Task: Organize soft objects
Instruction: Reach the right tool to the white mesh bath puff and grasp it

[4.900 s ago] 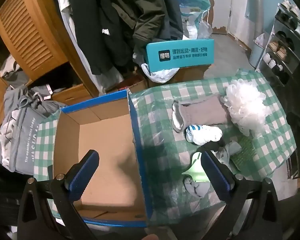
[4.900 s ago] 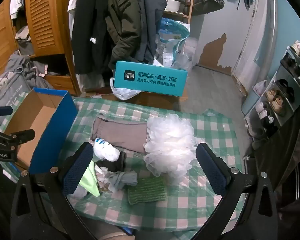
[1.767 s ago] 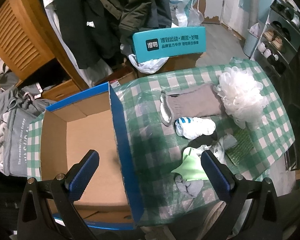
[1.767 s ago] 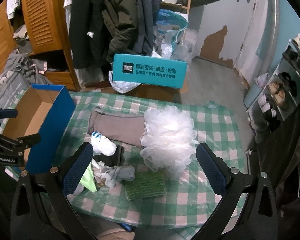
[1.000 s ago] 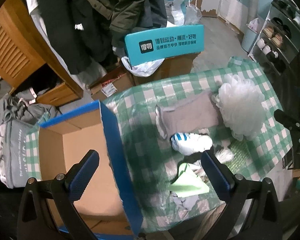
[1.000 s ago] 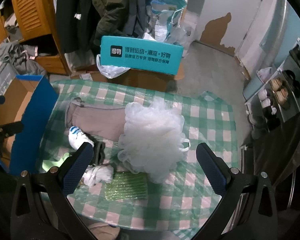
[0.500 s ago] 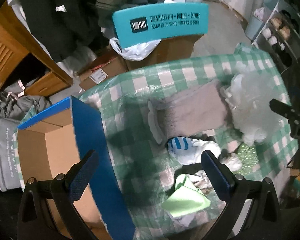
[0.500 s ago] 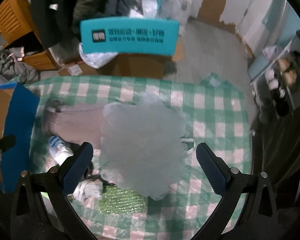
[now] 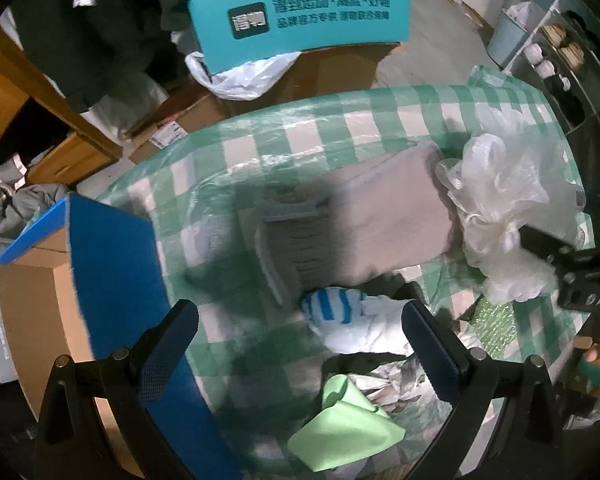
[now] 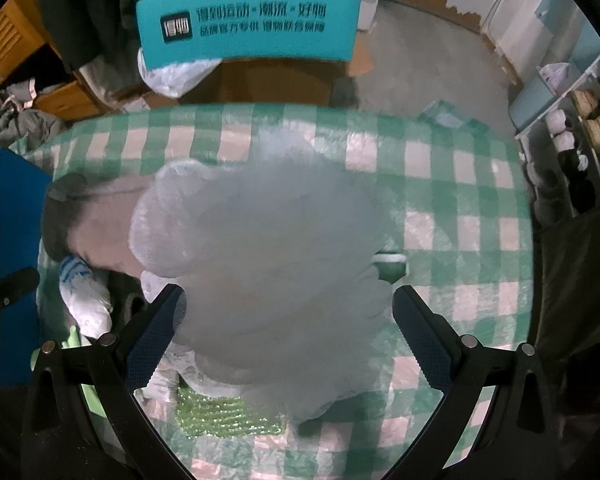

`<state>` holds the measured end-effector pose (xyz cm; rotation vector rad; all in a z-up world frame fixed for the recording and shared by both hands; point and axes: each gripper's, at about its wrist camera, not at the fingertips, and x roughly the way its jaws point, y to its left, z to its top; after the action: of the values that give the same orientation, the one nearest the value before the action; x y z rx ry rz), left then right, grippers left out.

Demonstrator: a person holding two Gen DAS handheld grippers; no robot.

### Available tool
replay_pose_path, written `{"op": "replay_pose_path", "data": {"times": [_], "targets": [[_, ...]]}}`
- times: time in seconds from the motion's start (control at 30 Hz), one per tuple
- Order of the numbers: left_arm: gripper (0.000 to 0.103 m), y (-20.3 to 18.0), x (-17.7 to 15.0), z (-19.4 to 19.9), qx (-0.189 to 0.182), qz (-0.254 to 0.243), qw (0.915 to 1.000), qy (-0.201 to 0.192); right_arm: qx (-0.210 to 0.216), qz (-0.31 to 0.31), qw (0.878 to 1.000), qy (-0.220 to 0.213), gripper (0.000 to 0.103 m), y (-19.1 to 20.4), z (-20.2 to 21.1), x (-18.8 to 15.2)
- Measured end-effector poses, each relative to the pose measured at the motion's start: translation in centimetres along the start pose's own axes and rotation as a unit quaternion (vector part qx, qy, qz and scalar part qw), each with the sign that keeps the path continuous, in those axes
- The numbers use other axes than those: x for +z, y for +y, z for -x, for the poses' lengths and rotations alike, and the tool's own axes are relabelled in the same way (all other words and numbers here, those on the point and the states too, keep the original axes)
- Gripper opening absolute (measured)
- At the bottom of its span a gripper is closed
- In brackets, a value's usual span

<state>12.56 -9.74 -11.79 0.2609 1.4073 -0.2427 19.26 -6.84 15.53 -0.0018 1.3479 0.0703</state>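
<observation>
Right gripper (image 10: pixel 286 330) spread wide, the white pouf (image 10: pixel 260 264) sitting between its fingers on the checked cloth (image 10: pixel 460 200). Left gripper (image 9: pixel 300 344) also spread, striped sock (image 9: pixel 340 312) at twelve o'clock.

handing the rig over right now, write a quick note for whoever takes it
Left gripper: open, empty, above the striped sock near the box.
Right gripper: open, low over the white mesh pouf, which sits between its fingers; not closed on it yet.
On the checked cloth: grey cloth, striped sock, pouf, green scrubber, light green cloth, a few crumpled socks.
Done: no soft item shows in the visible part of the box.
Left: grip the pouf, move it to the box, then the rest.
</observation>
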Motion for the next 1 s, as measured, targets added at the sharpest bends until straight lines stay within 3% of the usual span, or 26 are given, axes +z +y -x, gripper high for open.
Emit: {"op": "replay_pose_path", "data": {"times": [0.53,0.8,0.87,1.0], "targets": [[0.103,-1.8,-0.5,-3.6,-0.014,-0.003,0.9993,0.034,0.009,0.040,0.996,0.073,0.101,2.0,-6.2,-0.5],[0.103,-0.1,-1.2,-3.7,-0.062,0.050,0.9962,0.036,-0.009,0.052,0.995,0.081,0.101,2.7,-8.1,-0.7],[0.103,-0.2,-1.2,-3.4,-0.065,0.049,0.9961,0.035,-0.013,0.059,0.995,0.077,0.098,2.9,-8.1,-0.6],[0.103,-0.6,-1.1,-2.3,-0.076,0.047,0.9955,0.031,-0.011,0.057,0.995,0.080,0.079,3.1,-8.2,-0.4]]}}
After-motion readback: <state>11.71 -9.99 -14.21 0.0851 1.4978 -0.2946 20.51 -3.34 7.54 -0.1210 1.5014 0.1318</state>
